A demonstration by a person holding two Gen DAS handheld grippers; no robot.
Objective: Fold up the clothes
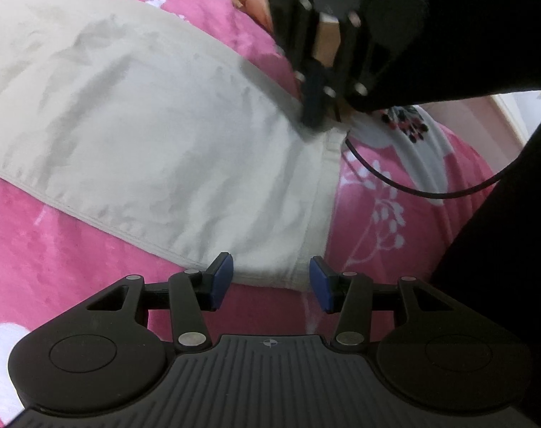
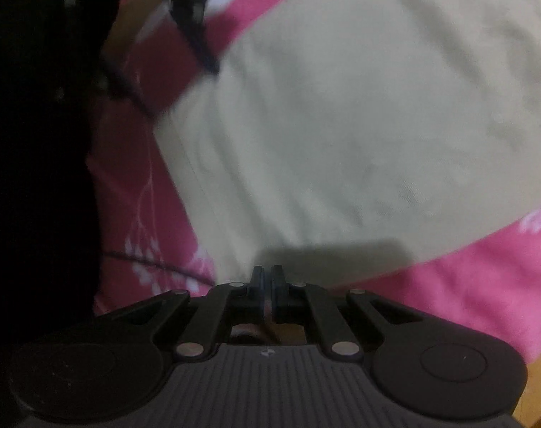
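Spread fingers (image 1: 271, 281) at garment (image 1: 145, 125) hem

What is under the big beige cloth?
The beige cloth lies on a pink flowered blanket, which shows all around it. Whatever the cloth covers in the middle is hidden.

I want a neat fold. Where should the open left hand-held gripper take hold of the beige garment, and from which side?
Grip the beige garment at its near corner, where the stitched hem meets the short edge, just ahead of the left hand-held gripper. Come in low from the pink blanket side; the cloth lies flat, so only this edge offers something to pinch.
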